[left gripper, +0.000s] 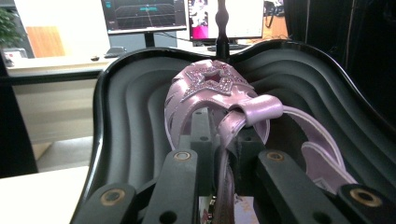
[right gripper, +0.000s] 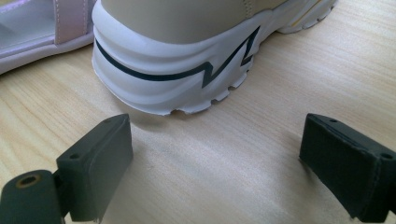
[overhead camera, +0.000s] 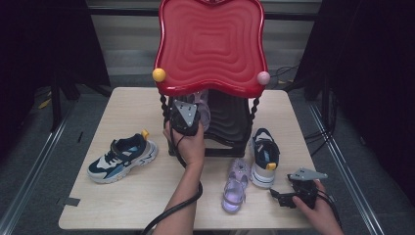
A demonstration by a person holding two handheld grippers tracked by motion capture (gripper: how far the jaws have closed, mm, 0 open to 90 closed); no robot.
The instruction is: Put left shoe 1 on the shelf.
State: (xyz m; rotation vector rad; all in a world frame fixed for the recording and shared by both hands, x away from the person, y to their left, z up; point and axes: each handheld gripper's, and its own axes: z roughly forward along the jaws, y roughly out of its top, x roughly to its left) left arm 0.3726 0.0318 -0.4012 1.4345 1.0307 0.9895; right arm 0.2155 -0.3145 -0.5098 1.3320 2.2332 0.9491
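My left gripper reaches in under the red top tray of a two-level rack. It is shut on a pink sandal with a glittery star, and the jaws pinch the sandal's side near the strap. The sandal hangs just over the black lower tray. My right gripper rests low at the table's front right. It is open with bare wood between the pads. Just ahead of it is the white heel of a navy sneaker.
A second pink sandal lies on the table beside that navy sneaker. The matching sneaker sits at the table's left. Twisted black posts carry the rack. Desks with monitors stand beyond it.
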